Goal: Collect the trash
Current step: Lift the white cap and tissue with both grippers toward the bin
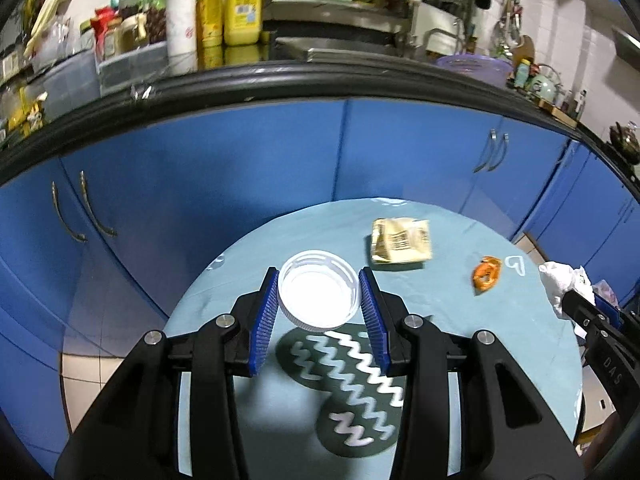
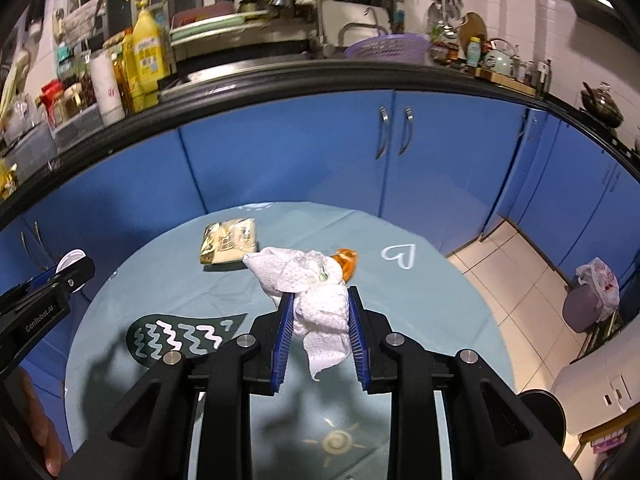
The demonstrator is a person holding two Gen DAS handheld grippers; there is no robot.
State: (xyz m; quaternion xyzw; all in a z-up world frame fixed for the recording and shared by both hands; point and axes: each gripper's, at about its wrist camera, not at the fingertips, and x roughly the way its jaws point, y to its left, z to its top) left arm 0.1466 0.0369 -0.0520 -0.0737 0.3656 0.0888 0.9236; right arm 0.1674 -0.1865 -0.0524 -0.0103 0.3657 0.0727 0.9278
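Right tool (image 2: 319,322) grips a crumpled white paper towel (image 2: 310,284).

Blue cabinets (image 1: 248,168), tiled floor (image 2: 516,280)

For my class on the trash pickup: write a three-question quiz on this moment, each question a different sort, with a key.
1. True or false: the left gripper is shut on a white plastic lid.
2. The right gripper holds: A) crumpled paper towel B) spoon C) can
3. Fill in: lying on the round table are a beige packet and an ____ wrapper.

Key: 1 true; 2 A; 3 orange.
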